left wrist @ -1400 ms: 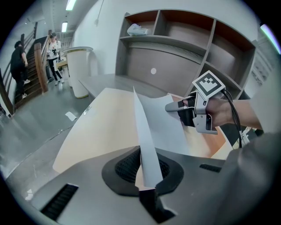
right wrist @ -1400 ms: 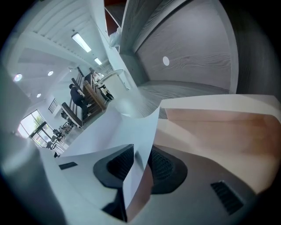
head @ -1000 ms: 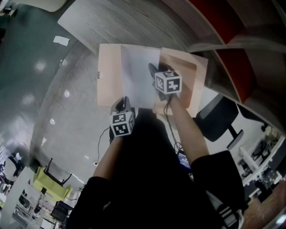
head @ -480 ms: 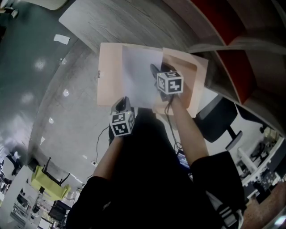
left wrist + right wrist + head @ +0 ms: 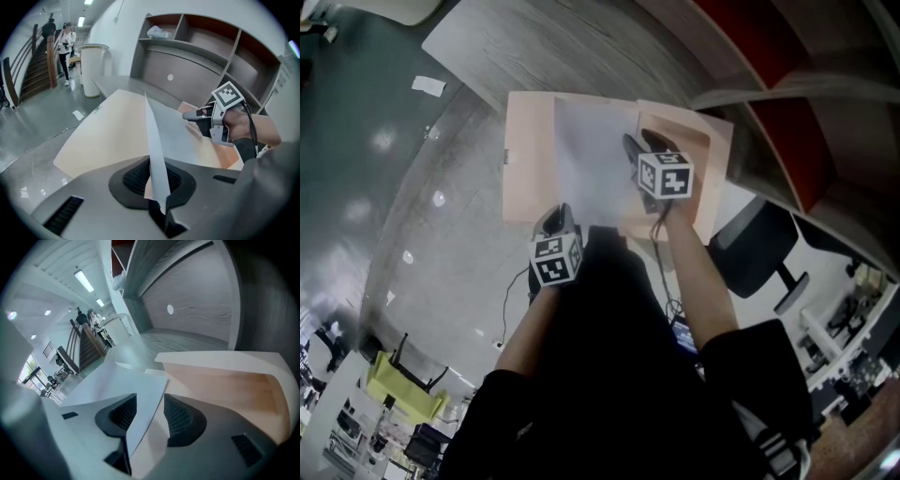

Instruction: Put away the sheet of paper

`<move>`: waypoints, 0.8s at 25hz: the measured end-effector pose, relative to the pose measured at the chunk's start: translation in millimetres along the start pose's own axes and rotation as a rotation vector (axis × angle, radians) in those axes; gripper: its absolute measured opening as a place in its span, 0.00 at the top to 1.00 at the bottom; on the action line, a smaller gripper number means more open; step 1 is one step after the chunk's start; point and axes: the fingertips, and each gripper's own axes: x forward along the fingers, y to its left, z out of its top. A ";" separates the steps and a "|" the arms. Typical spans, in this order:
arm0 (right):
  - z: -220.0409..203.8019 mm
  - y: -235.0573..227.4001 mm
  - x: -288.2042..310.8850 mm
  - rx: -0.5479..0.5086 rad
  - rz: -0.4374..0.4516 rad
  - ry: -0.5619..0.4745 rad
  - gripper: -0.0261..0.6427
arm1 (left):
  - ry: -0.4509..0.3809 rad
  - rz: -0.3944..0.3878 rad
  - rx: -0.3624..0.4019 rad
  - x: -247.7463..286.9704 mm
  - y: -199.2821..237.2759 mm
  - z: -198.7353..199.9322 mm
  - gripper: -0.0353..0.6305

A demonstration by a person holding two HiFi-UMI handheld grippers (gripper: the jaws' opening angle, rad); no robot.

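An open peach folder point(image 5: 528, 159) lies on the grey table point(image 5: 450, 234), and a white sheet of paper point(image 5: 591, 169) rests over its middle. My left gripper point(image 5: 558, 217) is shut on the sheet's near edge; in the left gripper view the sheet point(image 5: 154, 140) stands edge-on out of the closed jaws point(image 5: 157, 187). My right gripper point(image 5: 639, 142) is over the folder's right flap point(image 5: 703, 159). Its jaws have just been opening and now stand wide point(image 5: 150, 413). The sheet's right edge point(image 5: 122, 385) runs loose between them, with neither pad pressing on it.
A curved shelf unit point(image 5: 787, 103) with red-brown compartments stands behind the table's far right. A black office chair point(image 5: 759, 253) and cables are on the floor below the near edge. A white round column point(image 5: 91, 70) and people by a staircase are far off.
The right gripper's jaws have opened and let go of the sheet's edge, and the gripper has shifted a little to the right. The left gripper has stayed put, still holding the sheet.
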 end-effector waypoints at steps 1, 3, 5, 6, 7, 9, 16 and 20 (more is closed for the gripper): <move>0.5 -2.4 -4.5 0.005 -0.005 -0.006 0.68 | 0.001 -0.002 0.001 0.1 -0.9 -0.3 0.88; 2.3 -4.5 -13.6 0.014 -0.010 -0.023 0.68 | 0.006 -0.007 0.003 1.0 -2.2 -1.1 0.88; 5.3 -2.4 -22.9 0.015 -0.005 -0.050 0.68 | 0.011 -0.010 0.007 2.5 -2.9 -1.7 0.88; 6.6 -0.8 -28.2 0.010 -0.004 -0.063 0.69 | 0.013 -0.012 0.009 2.9 -3.4 -1.8 0.88; 7.9 0.5 -34.0 0.003 -0.006 -0.078 0.70 | 0.014 -0.014 0.012 3.1 -3.9 -1.7 0.88; 10.1 4.0 -46.2 -0.014 -0.006 -0.112 0.75 | 0.018 -0.017 0.016 3.0 -4.2 -0.9 0.88; -1.1 38.0 -91.6 -0.093 0.092 -0.191 0.90 | 0.052 -0.050 0.002 5.1 -6.6 -4.8 0.88; -18.0 51.6 -111.4 -0.153 0.097 -0.185 0.91 | 0.076 -0.062 0.001 7.5 -5.8 -7.9 0.88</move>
